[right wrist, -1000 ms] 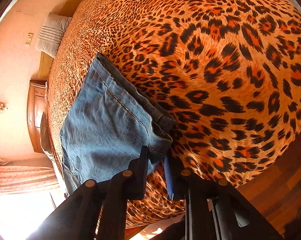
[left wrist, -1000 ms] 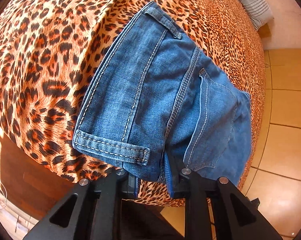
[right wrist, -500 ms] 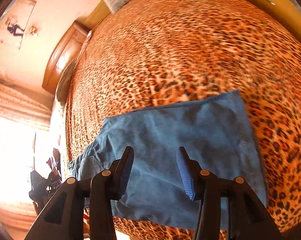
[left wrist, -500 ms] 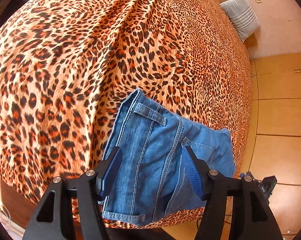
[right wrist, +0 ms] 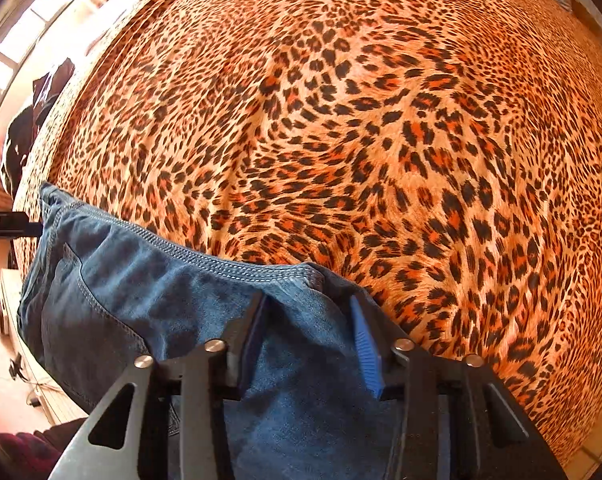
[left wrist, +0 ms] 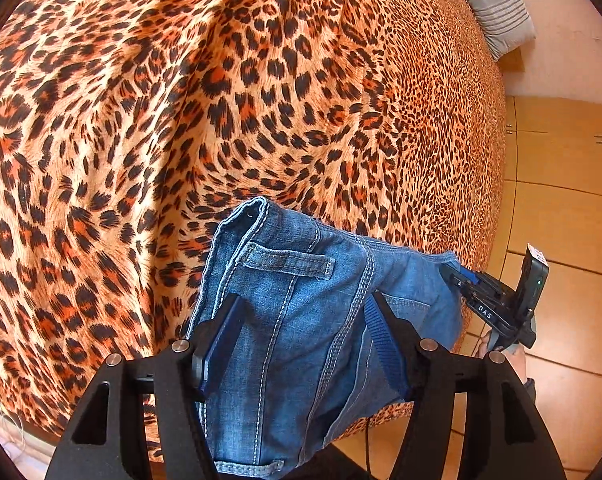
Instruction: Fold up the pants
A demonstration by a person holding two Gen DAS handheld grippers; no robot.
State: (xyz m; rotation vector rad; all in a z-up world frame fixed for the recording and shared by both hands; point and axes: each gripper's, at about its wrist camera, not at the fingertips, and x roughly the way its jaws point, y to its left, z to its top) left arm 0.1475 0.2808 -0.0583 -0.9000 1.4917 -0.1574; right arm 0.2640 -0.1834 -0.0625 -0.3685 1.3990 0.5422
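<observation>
1. The left gripper (left wrist: 305,336) is seen with its jaws spread wide, denim lying between them but pinched by neither pad; nothing is held by it

2. The right gripper (right wrist: 307,340) is likewise seen well open, astride a raised ridge of cloth that passes between the jaws; no clamping can be made out, so it is judged to have hold of nothing

3. The pants (left wrist: 301,320), blue jeans, are found directly ahead of and beneath both grippers, as a compact folded bundle at the near edge of the bed (left wrist: 181,120), partly draped over that edge toward the floor (left wrist: 573,208)

4. The bundle's long axis is judged to run roughly across from one gripper to the other: in the left wrist view the right gripper's body is seen at the far right end of the denim, while the belt loop (left wrist: 285,260) and waistband end lie by the left gripper

5. Neither hand is clearly nearer; each sits over its own end

6. Ahead, the leopard-print bedspread lies broad and bare as far as the pillow (left wrist: 497,8), so ample room is offered for the bundle to be pushed or carried forward; behind, the bed edge is close, and a slide off it is judged the chief risk
</observation>
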